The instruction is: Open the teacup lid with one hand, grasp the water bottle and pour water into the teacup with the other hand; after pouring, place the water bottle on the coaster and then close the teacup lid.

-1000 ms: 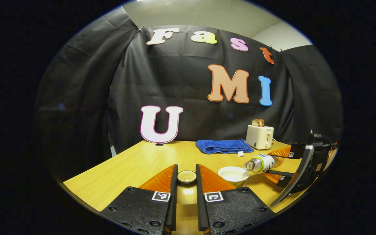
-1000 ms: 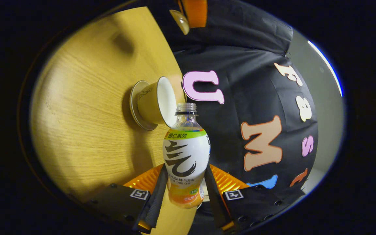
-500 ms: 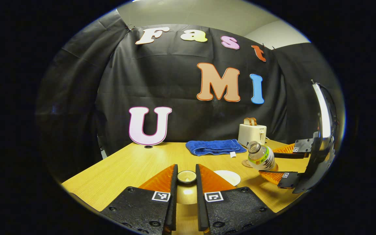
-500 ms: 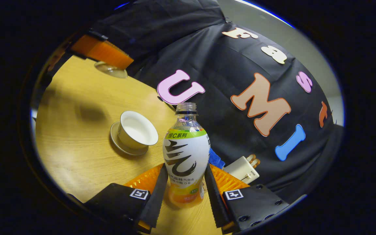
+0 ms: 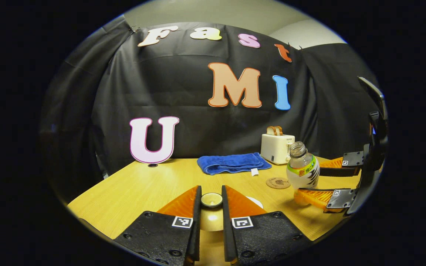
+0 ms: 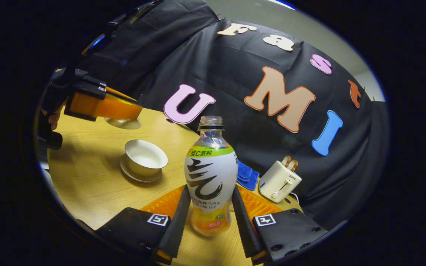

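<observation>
The pale wooden desk (image 5: 142, 188) carries a folded blue towel (image 5: 233, 163) near the back wall, a white toaster (image 5: 276, 147) just beside it, and a round coaster (image 5: 278, 183) in front of them. A saucer (image 6: 139, 175) with the open teacup (image 6: 145, 157) sits well apart from these.

The teacup (image 6: 145, 157) stood on its saucer (image 6: 139, 175) on the table (image 5: 142, 188). The lid (image 5: 211, 200) was held above the table in the left gripper (image 5: 210, 207), apart from the cup. The water bottle (image 5: 302, 169), gripped by the right gripper (image 6: 208, 207), stood nearly upright just beside the coaster (image 5: 278, 183). Behind the coaster lay a folded towel (image 5: 233, 163), with a toaster (image 5: 276, 147) beside it against the wall.
</observation>
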The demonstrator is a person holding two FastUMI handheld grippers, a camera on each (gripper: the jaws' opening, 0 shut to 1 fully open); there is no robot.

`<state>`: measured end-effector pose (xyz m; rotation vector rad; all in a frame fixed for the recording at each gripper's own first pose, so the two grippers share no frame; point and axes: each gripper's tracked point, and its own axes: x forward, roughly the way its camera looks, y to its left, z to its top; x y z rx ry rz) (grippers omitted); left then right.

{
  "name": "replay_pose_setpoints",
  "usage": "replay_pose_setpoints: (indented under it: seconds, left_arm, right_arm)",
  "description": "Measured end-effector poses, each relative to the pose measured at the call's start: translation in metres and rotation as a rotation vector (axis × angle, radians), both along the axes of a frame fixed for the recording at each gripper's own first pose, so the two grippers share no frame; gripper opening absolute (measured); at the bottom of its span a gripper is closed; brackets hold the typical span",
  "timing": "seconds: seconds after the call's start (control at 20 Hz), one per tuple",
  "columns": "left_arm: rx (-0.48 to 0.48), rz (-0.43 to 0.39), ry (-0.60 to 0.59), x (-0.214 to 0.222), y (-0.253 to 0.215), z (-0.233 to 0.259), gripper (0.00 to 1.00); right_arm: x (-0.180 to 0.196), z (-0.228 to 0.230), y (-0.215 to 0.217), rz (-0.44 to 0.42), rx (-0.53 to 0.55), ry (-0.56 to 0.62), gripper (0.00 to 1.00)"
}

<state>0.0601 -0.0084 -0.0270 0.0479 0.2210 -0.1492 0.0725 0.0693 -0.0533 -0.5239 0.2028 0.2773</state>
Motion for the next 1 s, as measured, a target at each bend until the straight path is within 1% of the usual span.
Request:
replay_pose_setpoints:
  seconds: [0.45,0.85,0.9,1.0]
  left_arm:
    - [0.024,-0.052,0.031,0.022,-0.036,-0.024,0.22]
    - [0.056,-0.075,0.045,0.03,-0.05,-0.037,0.24]
    - [0.06,-0.077,0.048,0.031,-0.05,-0.039,0.24]
    - [0.061,-0.075,0.061,0.031,-0.051,-0.047,0.24]
  right_arm:
    - [0.0,0.004,-0.017,-0.041,0.103,0.016,0.67]
    - [0.007,0.006,-0.029,-0.07,0.133,0.015,0.67]
    - [0.007,0.007,-0.029,-0.07,0.135,0.014,0.69]
    - [0.008,0.01,-0.029,-0.07,0.144,0.012,0.69]
